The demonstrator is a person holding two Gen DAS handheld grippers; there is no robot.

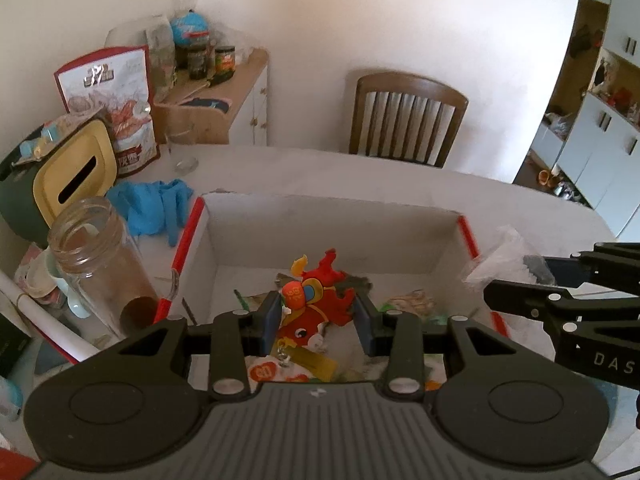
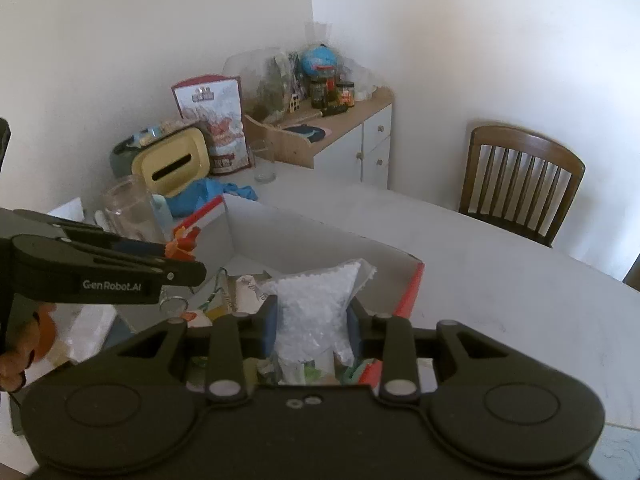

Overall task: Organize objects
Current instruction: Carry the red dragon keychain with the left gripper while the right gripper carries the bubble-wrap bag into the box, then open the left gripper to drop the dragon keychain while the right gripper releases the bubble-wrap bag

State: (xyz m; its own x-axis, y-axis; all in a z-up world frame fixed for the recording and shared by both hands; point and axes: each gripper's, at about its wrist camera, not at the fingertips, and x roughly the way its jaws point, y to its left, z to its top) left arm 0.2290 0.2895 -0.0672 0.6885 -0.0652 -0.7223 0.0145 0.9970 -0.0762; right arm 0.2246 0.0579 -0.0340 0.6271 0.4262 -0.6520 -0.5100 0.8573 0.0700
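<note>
A red plush toy (image 1: 316, 304) and a clear bag of white pellets (image 2: 316, 312), each clamped in a gripper, hang over the half-filled white cardboard box (image 1: 332, 216), not yet dropped.

A wooden slat-back chair (image 1: 406, 114) stands against the white wall beyond the counter (image 1: 360, 176). A white cabinet with a wooden top (image 2: 360, 136) fills the corner, carrying dark jars (image 2: 320, 90) and a small blue globe (image 2: 318, 60). White cupboards (image 1: 596, 148) line the far right.
</note>
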